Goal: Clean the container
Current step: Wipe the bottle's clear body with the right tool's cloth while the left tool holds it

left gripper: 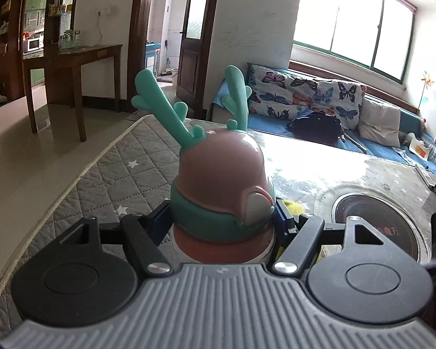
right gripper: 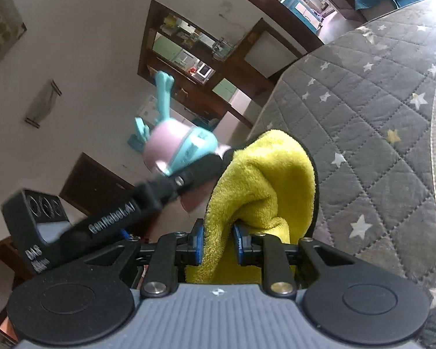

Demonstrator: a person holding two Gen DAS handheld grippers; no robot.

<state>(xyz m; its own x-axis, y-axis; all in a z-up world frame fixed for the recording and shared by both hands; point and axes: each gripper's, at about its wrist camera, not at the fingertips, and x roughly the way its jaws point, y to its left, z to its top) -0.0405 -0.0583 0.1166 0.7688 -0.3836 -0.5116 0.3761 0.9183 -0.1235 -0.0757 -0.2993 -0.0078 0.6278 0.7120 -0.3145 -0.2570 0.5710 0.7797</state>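
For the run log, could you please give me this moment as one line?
left tongs: shut on antlered container | right tongs: shut on yellow cloth | cloth beside container | above quilted mat

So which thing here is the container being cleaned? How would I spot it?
Find the grey quilted mat with white stars. Above it, the left gripper clamps a cup with a pink domed lid and a teal band. Its two teal antlers set it apart from the yellow cloth in the right gripper.

surface: grey star-quilted mattress (left gripper: 107, 174) | on it: round black-centred disc (left gripper: 392, 226)
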